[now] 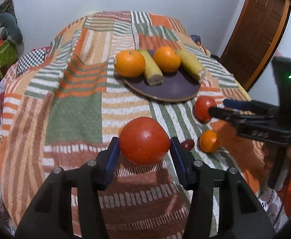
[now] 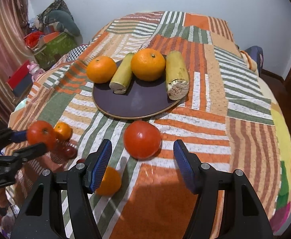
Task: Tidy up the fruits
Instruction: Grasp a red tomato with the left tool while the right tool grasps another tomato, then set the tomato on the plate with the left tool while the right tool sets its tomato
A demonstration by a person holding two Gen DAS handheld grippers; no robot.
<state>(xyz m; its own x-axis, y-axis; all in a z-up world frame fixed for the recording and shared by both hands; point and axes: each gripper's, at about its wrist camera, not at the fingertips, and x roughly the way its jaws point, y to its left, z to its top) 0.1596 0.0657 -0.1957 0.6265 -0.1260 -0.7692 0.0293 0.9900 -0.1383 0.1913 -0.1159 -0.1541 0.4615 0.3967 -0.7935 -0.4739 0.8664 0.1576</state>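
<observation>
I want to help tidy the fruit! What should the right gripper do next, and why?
Probably ease the right gripper forward: its jaws stand open, and the tomato on the cloth sits right at its fingertips, not yet well between the blue pads.

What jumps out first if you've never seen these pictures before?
A big red tomato sits squeezed between the blue pads of the left gripper, close to the camera. Behind it, a dark round plate on the striped patchwork cloth carries two oranges and two banana halves in a row. The right gripper hangs open around a second tomato lying just before the plate.
</observation>
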